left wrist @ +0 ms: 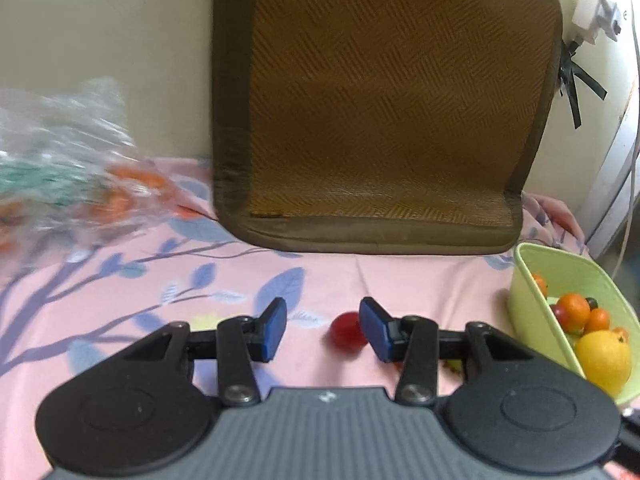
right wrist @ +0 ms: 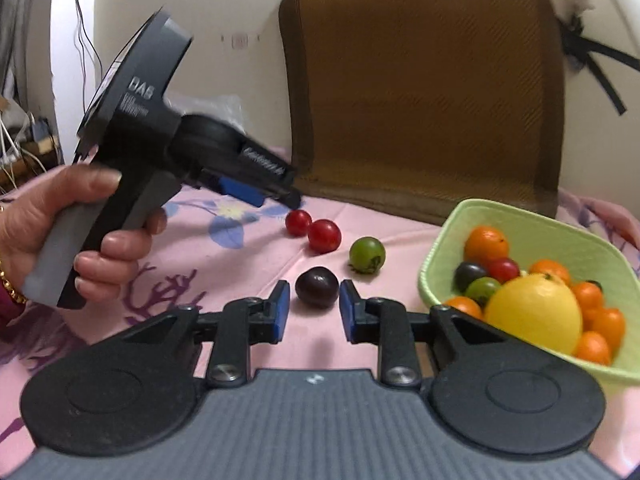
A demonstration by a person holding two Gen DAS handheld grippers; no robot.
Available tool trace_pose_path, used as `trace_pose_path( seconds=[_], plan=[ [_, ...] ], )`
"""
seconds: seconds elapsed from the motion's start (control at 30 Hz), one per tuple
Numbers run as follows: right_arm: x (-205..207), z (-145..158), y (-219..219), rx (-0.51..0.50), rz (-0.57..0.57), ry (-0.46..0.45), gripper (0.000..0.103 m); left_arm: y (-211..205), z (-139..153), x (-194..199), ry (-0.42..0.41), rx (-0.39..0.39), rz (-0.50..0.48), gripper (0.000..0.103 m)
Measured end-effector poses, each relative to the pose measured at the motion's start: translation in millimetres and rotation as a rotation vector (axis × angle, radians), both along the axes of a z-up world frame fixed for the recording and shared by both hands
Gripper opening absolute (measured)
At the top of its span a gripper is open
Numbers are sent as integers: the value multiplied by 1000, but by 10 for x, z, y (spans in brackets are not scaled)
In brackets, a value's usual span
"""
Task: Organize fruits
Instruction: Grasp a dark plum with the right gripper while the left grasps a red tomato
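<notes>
Jaws spread on both: right gripper [right wrist: 314, 306] low, flanking dark tomato [right wrist: 317, 286] (untouched), left gripper [left wrist: 323, 328] angled downward

A bowl [right wrist: 560, 224] sits at the right side of the bed [right wrist: 248, 256], holding a lemon [right wrist: 534, 312] among small oranges and tomatoes. A cushion [right wrist: 420, 92] stands upright at the back edge, against the wall. Four tomatoes lie on the bed left of the bowl: two touching [right wrist: 312, 230] nearest the cushion, one [right wrist: 367, 255] beside the bowl, one [right wrist: 317, 286] frontmost. A plastic bag [left wrist: 64, 152] lies at the left.
</notes>
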State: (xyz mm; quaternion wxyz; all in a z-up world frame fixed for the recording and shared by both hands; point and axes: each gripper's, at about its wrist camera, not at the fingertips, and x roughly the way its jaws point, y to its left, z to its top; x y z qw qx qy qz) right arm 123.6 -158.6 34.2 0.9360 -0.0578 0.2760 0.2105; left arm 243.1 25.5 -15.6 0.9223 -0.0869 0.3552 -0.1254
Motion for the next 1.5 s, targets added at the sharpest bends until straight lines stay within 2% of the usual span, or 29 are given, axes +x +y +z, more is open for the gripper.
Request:
trace_pose_path(
  seconds=[0.3,0.4,0.47,0.6,0.67,0.8,0.93,1.2,1.33,1.5],
  plan=[
    [148,-118,334,-180,6,-35,33,-56,-122,103,27,-72,-17,41],
    [138,-146,379,-220,-2,-46,29,-128,-122,57,30,-70,-24,35],
    [118,-127,333,-194,-8,-43,28,-183,-85,28,21,-52,-22,25],
    [-146,-14,207,-121,-12,-89,28,-186,-3,-34,19,-33,-8,25],
    [-337,53,119,-84,-9,-104,28,-114,53,-91,22,-58,5,25],
    [-646,85,-55,-33,-15,-97,28,68,241,-432,-20,-117,18,25],
    [-887,-21,-199,-7,-66,-72,29,-33,314,-960,-38,-136,-55,25],
    [-1267,-114,-478,29,-164,-33,29,-631,244,-1823,-79,-41,-250,25],
    [-1402,-119,-486,17,-174,-34,29,-802,195,-1992,-91,-13,-279,25],
    [-1499,-136,-497,-6,-178,-38,30,-843,133,-2114,-94,15,-271,27]
  ],
)
